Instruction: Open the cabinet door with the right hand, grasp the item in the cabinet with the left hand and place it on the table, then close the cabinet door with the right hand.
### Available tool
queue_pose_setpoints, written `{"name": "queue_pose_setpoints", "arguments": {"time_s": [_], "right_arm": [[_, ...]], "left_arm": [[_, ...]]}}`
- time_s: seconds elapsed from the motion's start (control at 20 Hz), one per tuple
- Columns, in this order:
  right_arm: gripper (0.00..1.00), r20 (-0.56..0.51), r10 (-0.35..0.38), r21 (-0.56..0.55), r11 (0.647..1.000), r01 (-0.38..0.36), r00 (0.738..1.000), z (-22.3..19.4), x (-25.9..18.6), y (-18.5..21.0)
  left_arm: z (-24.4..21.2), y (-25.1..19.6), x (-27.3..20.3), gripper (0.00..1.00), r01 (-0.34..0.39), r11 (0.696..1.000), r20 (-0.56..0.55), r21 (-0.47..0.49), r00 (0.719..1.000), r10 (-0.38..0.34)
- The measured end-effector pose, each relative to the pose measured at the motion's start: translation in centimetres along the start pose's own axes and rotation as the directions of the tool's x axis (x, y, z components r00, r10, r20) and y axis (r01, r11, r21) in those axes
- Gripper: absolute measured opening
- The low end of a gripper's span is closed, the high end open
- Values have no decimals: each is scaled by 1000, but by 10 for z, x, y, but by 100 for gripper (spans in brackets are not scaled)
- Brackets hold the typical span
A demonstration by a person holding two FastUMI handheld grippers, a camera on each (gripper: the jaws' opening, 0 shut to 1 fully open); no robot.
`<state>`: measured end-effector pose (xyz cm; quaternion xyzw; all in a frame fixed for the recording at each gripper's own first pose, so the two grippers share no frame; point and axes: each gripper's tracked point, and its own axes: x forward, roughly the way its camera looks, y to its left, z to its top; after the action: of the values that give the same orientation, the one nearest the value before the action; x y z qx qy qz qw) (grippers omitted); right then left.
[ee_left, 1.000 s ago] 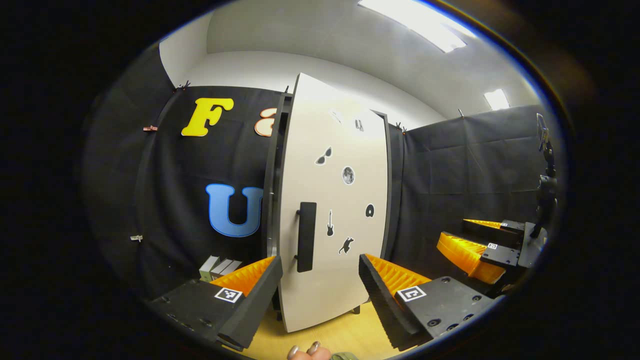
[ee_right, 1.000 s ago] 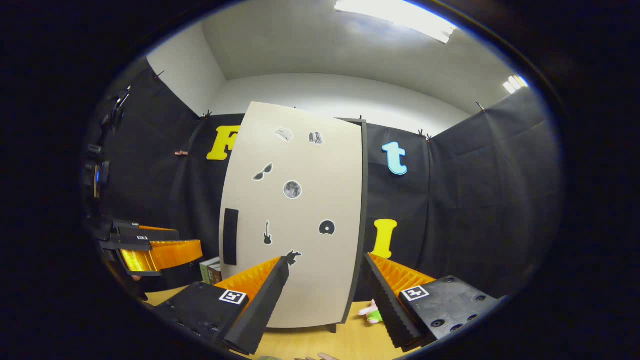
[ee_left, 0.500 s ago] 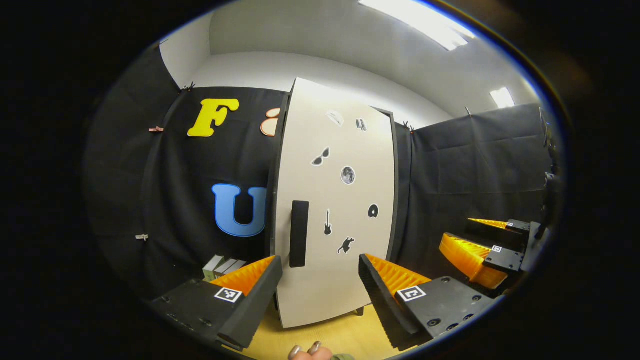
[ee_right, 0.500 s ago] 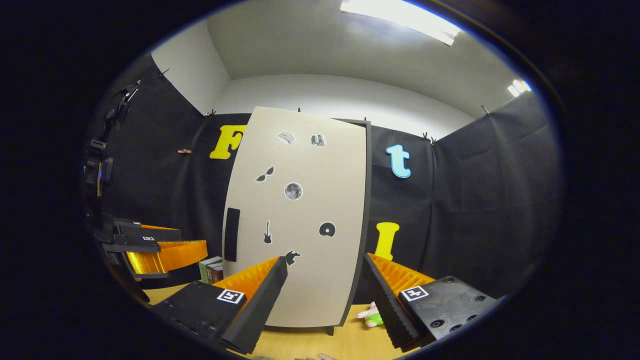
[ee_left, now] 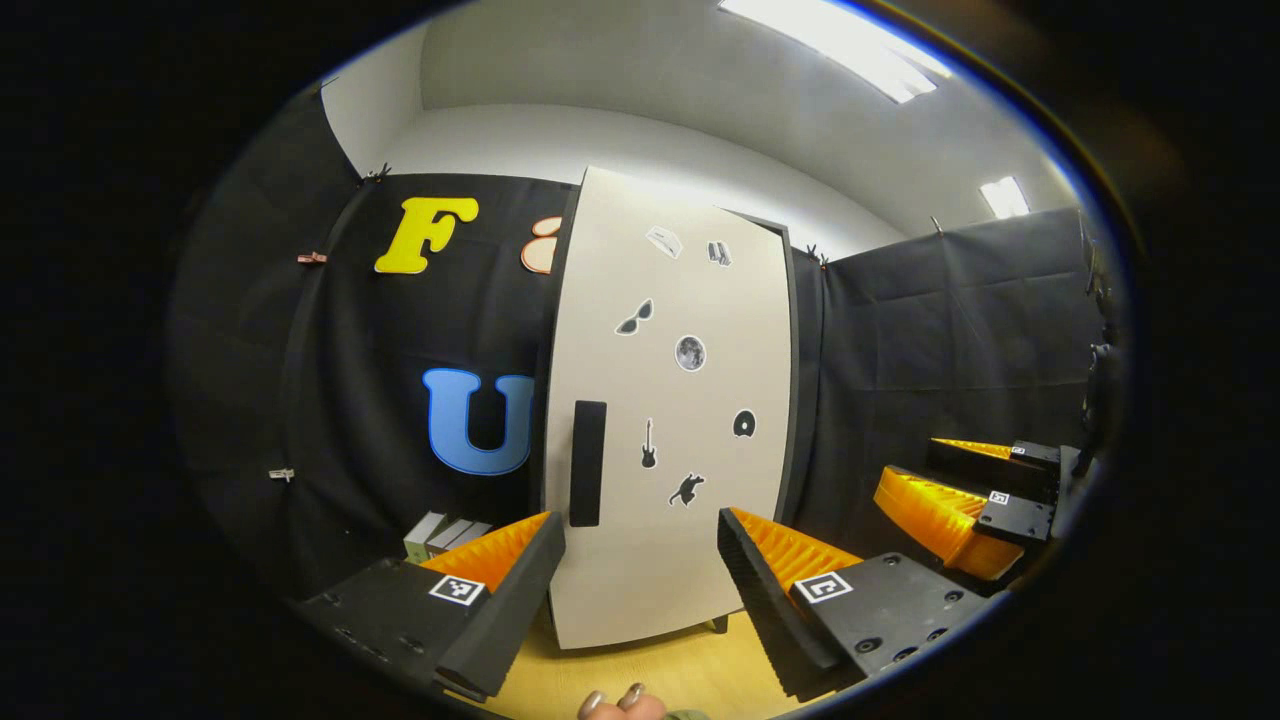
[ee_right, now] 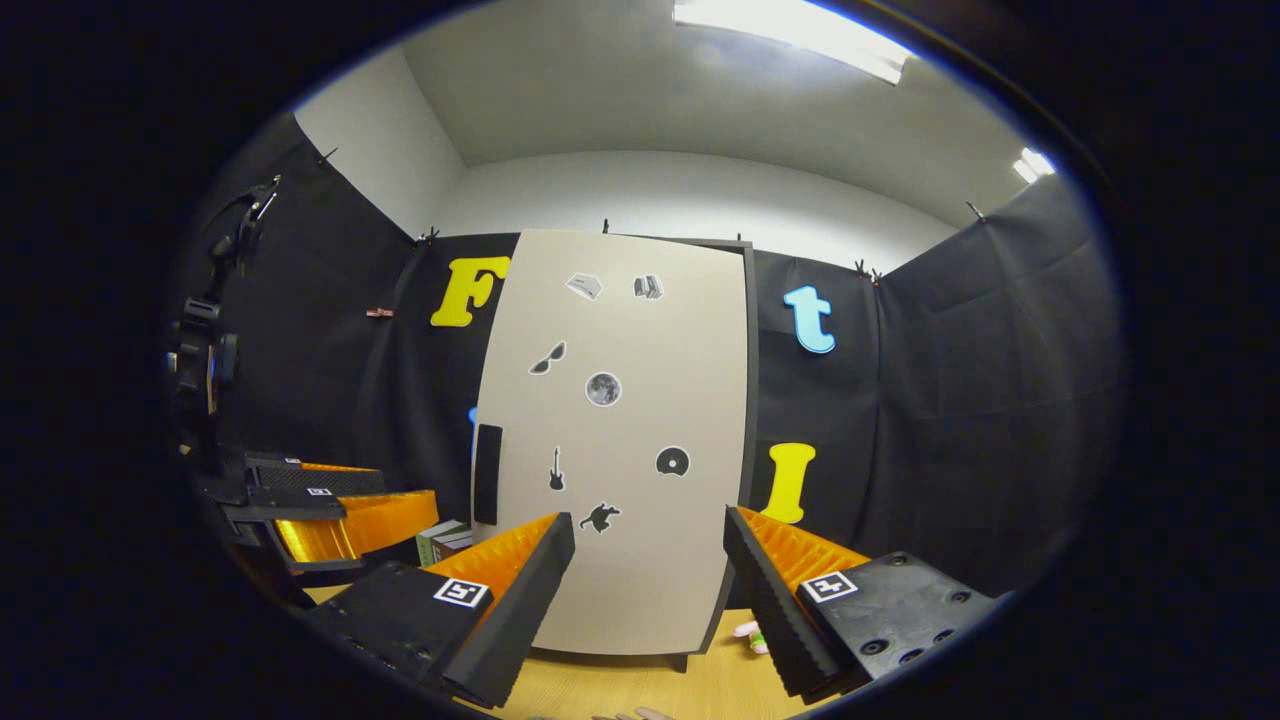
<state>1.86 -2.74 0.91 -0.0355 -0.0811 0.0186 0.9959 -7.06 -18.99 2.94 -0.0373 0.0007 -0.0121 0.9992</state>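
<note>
Right gripper view, pink-green toy [ee_right: 752, 636] beside closed cabinet door [ee_right: 640, 400], both grippers released.

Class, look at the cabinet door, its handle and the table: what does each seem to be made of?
Cabinet door: probably painted or laminated board, flat matt beige with stickers on it. Handle: matt black bar, plastic or coated metal, cannot tell which. Table: light wood or wood-look laminate, pale yellow with faint grain.
</note>
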Motion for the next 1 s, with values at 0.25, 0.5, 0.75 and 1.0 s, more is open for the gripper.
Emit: {"name": "queue_pose_setpoints", "arguments": {"time_s": [0.25, 0.5, 0.75, 1.0], "right_arm": [[97, -2, -1, -1, 1000, 1, 1000, -1, -1, -1], [97, -4, -9, -13, 1000, 9, 1000, -1, -1, -3], [97, 8, -6, -24, 1000, 6, 1000, 1, -2, -3], [97, -7, -4, -22, 1000, 4, 1000, -3, -2, -3]], "left_arm": [[-2, -2, -1, 96, 14, 1000, -5, 12, 1000, -14], [-2, -4, -1, 96, 26, 1000, -6, 18, 1000, -26], [-4, -5, 0, 97, 39, 999, -7, 27, 999, -39], [-6, -4, -2, 97, 31, 999, -14, 17, 999, -30]]}}
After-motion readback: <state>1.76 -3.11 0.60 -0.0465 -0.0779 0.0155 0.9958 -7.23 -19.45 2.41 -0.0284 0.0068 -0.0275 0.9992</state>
